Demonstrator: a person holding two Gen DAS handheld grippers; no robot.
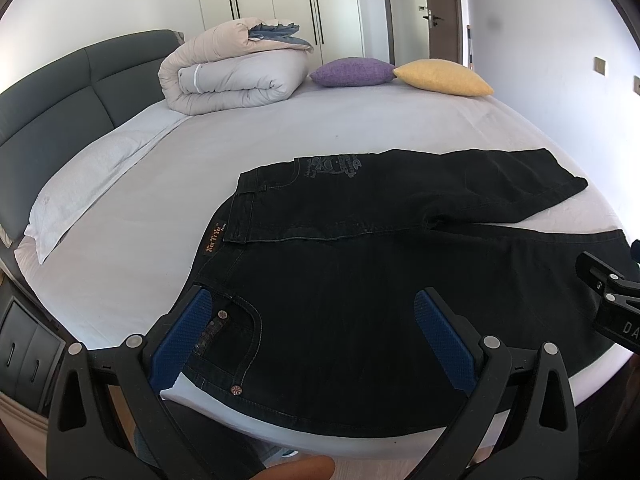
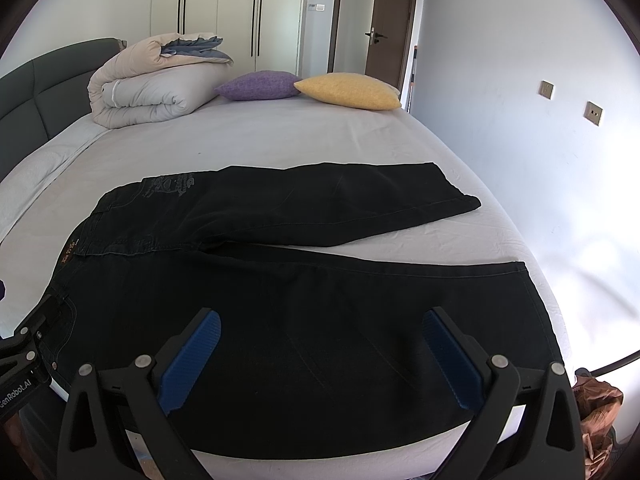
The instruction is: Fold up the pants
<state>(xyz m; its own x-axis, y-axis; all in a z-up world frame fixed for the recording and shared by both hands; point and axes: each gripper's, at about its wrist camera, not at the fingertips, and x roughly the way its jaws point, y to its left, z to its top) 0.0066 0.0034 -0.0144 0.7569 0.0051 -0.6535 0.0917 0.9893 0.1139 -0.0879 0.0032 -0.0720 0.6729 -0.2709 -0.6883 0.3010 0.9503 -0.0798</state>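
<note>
Black jeans [image 1: 360,280] [image 2: 300,300] lie spread flat on the bed, waistband to the left, both legs running right and slightly apart. My left gripper [image 1: 312,304] hovers open over the near hip and front pocket, with its blue pads [image 1: 188,336] wide apart. My right gripper [image 2: 324,320] hangs open above the near leg's thigh, holding nothing. The right gripper's body [image 1: 612,300] shows at the right edge of the left wrist view. The left gripper's body [image 2: 24,356] shows at the left edge of the right wrist view.
A light grey sheet covers the bed [image 1: 280,132]. At the far side lie a rolled duvet [image 1: 236,72], a purple cushion [image 1: 352,72] and a yellow cushion [image 1: 444,76]. A white pillow [image 1: 80,184] rests by the grey headboard [image 1: 60,88]. Wardrobe and door stand behind.
</note>
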